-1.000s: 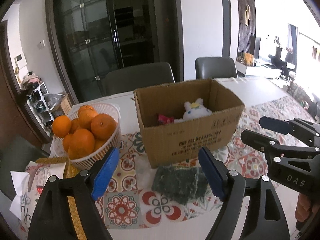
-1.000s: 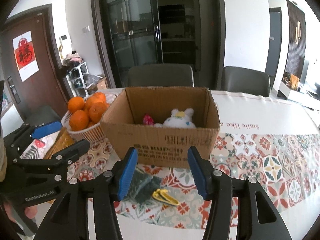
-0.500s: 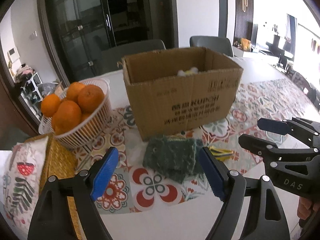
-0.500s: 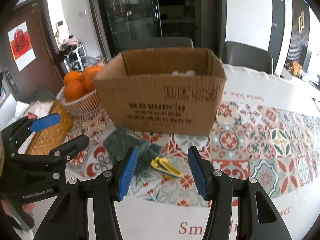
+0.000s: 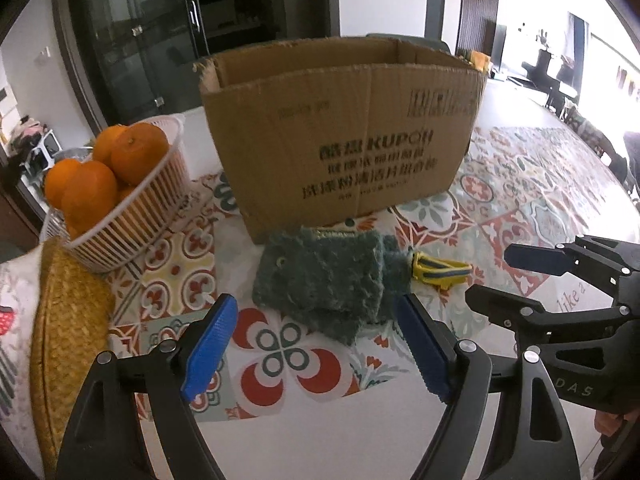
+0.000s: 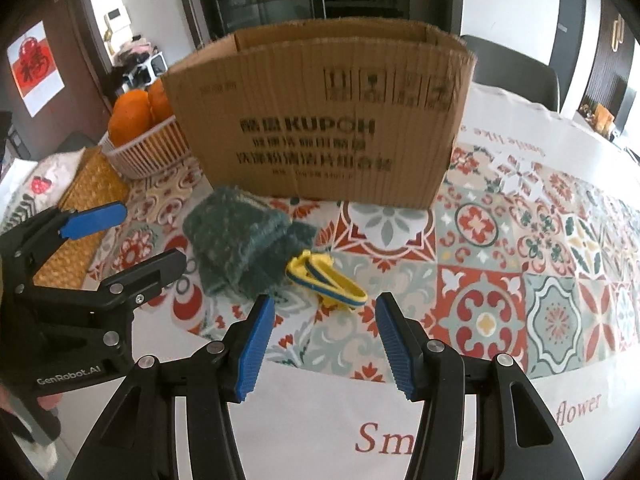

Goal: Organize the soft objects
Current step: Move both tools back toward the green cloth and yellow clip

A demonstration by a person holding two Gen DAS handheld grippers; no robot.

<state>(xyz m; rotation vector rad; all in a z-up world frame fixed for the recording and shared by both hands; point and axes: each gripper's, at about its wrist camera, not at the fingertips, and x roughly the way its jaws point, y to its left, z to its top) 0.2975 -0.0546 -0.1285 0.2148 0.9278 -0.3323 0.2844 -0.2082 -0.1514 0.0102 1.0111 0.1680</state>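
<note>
Left claw (image 5: 316, 344) low over a patterned tablecloth (image 5: 540, 200), blue pads (image 5: 208, 344) wide apart, released, nothing between them. Just ahead of its tips, slightly toward the right pad: a folded teal cloth (image 5: 320, 276), fuzzy, lying flat, not touched. To the right of the cloth and touching its edge: a small yellow and blue toy (image 5: 438, 272), flat on the tablecloth. Beyond the cloth, close behind it: an open cardboard box (image 5: 344, 136) with dark print on the near wall; inside not visible. Left of the box: a white basket (image 5: 132, 220) heaped with oranges (image 5: 96, 176). Nearer, at far left: a woven mat (image 5: 68, 332).

Right claw (image 6: 324, 340) also low, pads (image 6: 256, 344) parted more narrowly, released, empty. Straight ahead of its gap, just beyond the tips: the same toy (image 6: 326, 280). Ahead and to the left: the cloth (image 6: 240, 244), bunched, its edge against the toy. Farther ahead: the box (image 6: 320, 120), upright. Left of it, partly hidden: the basket (image 6: 148, 148) and oranges (image 6: 132, 120).

Each claw in the other's view: right claw (image 5: 560, 280) at the right edge of the left view, left claw (image 6: 96, 244) at the left edge of the right view, both apart from cloth and toy.
</note>
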